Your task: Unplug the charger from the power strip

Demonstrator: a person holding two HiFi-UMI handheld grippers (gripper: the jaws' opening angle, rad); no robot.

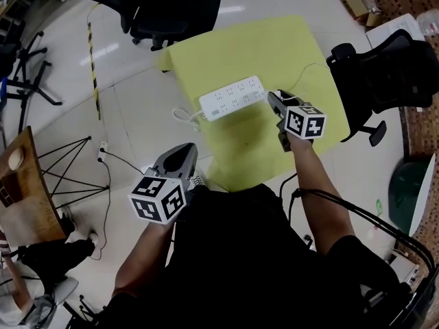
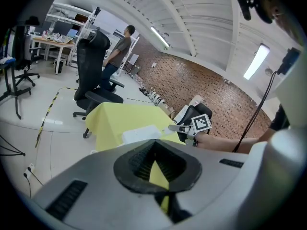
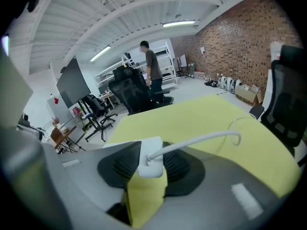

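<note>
A white power strip (image 1: 233, 96) lies on the yellow-covered table (image 1: 260, 46). My right gripper (image 1: 273, 99) sits just past the strip's right end. In the right gripper view its jaws (image 3: 146, 164) are shut on the small white charger (image 3: 148, 155), whose white cable (image 3: 201, 139) curls away to the right over the cloth. Only yellow cloth shows under the charger there, no strip. My left gripper (image 1: 180, 157) hangs off the table's near left corner, pointing toward the strip (image 2: 140, 134). Its fingertips meet, with nothing held.
Black office chairs stand behind the table (image 1: 175, 5) and to its right (image 1: 384, 74). The strip's own cord (image 1: 184, 117) loops off the table's left edge. A wooden table (image 1: 24, 184) is at the left, and a person (image 3: 152, 71) stands far back.
</note>
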